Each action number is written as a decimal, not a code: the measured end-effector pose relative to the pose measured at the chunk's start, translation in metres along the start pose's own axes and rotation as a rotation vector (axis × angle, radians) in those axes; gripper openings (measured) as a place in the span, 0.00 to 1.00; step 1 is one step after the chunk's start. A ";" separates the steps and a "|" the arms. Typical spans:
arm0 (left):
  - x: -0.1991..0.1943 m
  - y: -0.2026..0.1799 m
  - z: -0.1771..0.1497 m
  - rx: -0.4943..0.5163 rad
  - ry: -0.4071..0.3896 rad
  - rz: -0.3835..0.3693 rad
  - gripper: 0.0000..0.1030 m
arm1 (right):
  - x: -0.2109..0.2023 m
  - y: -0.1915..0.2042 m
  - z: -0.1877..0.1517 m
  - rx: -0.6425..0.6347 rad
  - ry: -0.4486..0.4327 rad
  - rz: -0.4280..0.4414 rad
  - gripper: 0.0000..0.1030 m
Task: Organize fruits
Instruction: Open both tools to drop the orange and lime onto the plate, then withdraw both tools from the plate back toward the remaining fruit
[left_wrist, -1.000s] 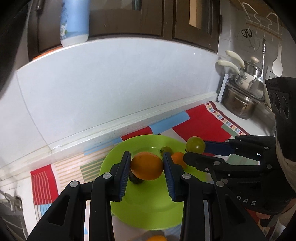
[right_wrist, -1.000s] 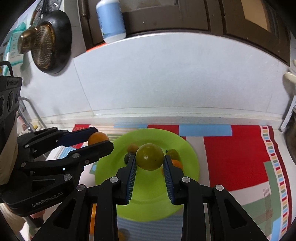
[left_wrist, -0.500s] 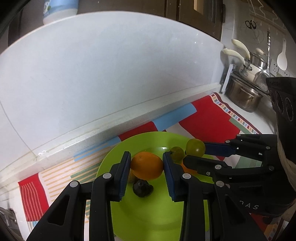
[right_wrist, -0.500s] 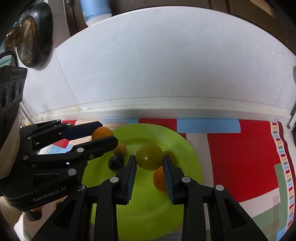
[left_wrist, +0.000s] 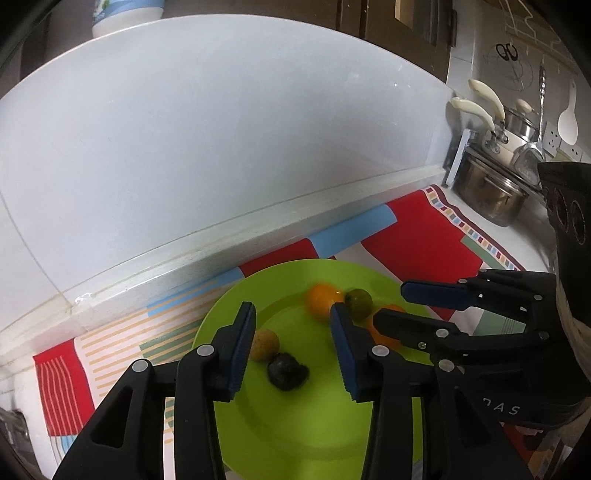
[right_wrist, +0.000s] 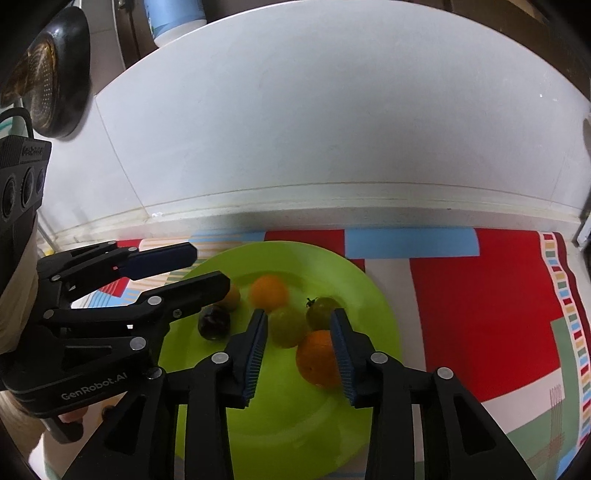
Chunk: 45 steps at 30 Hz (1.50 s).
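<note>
Both fruits have dropped onto the green plate (left_wrist: 280, 435); both tools spread, empty.

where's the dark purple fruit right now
The dark purple fruit lies on the green plate, toward its left side, beside a small yellow fruit; in the left wrist view it sits between the open left gripper's fingers, untouched.
</note>
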<state>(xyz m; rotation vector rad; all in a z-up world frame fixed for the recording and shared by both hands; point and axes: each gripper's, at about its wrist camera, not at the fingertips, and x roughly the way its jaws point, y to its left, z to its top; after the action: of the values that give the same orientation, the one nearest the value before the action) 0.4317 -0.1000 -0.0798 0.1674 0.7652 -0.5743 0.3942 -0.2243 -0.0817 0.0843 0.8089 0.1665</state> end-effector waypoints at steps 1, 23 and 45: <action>-0.002 -0.001 -0.001 -0.002 -0.003 0.005 0.40 | -0.003 0.000 0.000 0.000 -0.005 -0.002 0.35; -0.107 -0.015 -0.015 -0.057 -0.134 0.164 0.79 | -0.077 0.019 -0.014 -0.001 -0.113 -0.009 0.36; -0.206 -0.030 -0.075 -0.121 -0.226 0.325 1.00 | -0.152 0.059 -0.064 0.008 -0.161 -0.023 0.52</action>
<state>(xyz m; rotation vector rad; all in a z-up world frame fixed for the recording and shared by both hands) 0.2515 -0.0107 0.0112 0.1092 0.5362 -0.2320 0.2379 -0.1926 -0.0094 0.0948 0.6494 0.1330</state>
